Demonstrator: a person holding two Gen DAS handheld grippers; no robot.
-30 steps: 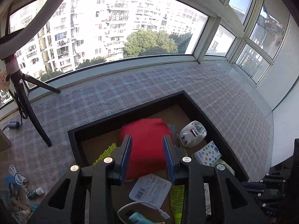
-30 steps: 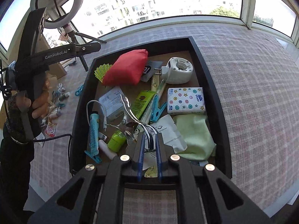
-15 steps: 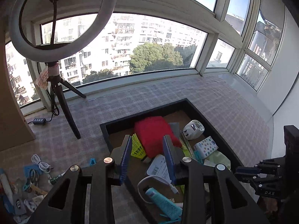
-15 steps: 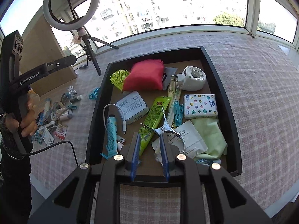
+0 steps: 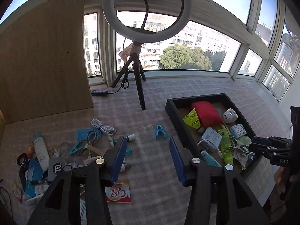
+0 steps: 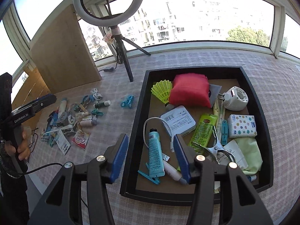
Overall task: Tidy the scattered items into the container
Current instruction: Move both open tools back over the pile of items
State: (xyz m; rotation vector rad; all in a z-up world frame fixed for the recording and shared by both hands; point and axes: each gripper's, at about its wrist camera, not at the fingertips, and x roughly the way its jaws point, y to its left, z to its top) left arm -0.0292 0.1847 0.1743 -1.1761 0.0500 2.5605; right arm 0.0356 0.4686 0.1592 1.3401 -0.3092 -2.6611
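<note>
Black tray (image 6: 139, 112): 1 red pouch (image 6: 189, 91), 1 shuttlecock (image 6: 163, 91); 2 grippers gaping

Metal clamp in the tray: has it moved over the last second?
Yes. The metal clamp left the right gripper, now open, and lies in the black tray beside the green tube, on white paper.

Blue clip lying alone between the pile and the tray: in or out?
Out. The blue clip lies on the cloth left of the tray.

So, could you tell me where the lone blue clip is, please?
The blue clip lies on the checked cloth, between the scattered pile and the black tray, near the tripod.
</note>
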